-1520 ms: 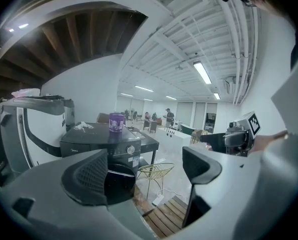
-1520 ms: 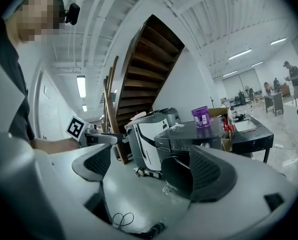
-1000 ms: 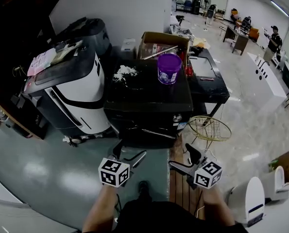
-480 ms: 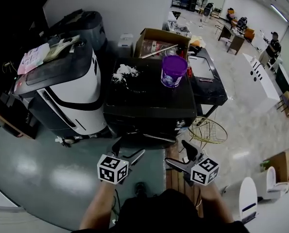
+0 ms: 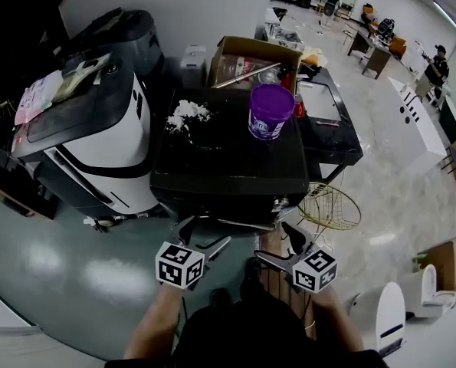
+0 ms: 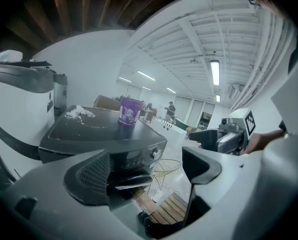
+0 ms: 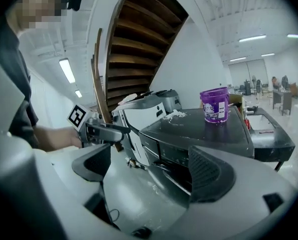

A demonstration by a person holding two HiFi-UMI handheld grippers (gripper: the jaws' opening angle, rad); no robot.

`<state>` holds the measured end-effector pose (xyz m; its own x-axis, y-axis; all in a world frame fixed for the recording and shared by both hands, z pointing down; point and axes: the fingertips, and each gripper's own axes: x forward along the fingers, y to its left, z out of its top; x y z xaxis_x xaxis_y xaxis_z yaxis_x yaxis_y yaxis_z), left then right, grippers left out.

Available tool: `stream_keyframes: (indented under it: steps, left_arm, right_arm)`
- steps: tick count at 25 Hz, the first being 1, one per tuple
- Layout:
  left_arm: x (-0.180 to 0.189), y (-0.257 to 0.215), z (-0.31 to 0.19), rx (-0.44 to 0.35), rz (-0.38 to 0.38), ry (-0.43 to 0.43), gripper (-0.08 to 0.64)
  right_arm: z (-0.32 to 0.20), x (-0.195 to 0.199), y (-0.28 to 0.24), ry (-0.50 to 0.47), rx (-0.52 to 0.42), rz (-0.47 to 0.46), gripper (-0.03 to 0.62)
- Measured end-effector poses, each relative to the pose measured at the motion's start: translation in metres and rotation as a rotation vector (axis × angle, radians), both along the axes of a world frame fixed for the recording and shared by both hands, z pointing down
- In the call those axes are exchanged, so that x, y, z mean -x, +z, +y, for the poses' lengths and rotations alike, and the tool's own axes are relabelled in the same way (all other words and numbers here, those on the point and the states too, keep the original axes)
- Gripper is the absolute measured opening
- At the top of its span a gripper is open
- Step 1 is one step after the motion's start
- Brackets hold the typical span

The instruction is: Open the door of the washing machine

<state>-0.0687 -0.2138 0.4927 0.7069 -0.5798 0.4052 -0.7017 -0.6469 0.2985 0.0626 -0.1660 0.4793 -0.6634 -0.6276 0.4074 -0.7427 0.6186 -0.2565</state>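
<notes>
The black washing machine stands straight ahead; its front with the door is seen steeply from above, below a control knob. I cannot tell whether the door is ajar. A purple bucket and a white powdery heap sit on its top. My left gripper is open just short of the front's left half, and my right gripper is open before its right half. Neither touches it. The left gripper view shows the machine beyond its open jaws. The right gripper view shows it beyond its jaws.
A white and black appliance stands close on the machine's left. A cardboard box is behind it and a black table to its right. A wire basket and wooden slats lie on the floor by my right gripper.
The view has closed in on the washing machine a little. Both grippers stay open in front of it; the right one has drifted slightly left.
</notes>
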Motion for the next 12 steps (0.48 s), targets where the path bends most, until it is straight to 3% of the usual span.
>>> stream_keyframes:
  steps: [3,8,12]
  left_arm:
    - [-0.023,0.004,-0.018,0.014,-0.011,0.003,0.465]
    - [-0.059,0.013,-0.055,0.009,-0.044,0.011,0.465]
    - [-0.073,0.025,-0.066,0.010,-0.058,-0.007,0.465]
  right_arm:
    - [-0.021,-0.010,0.014,-0.048,-0.005,0.064,0.494]
    - [-0.056,-0.022,0.033,-0.085,0.057,-0.051,0.469]
    - [-0.066,-0.031,0.054,-0.130,0.105,-0.053,0.445]
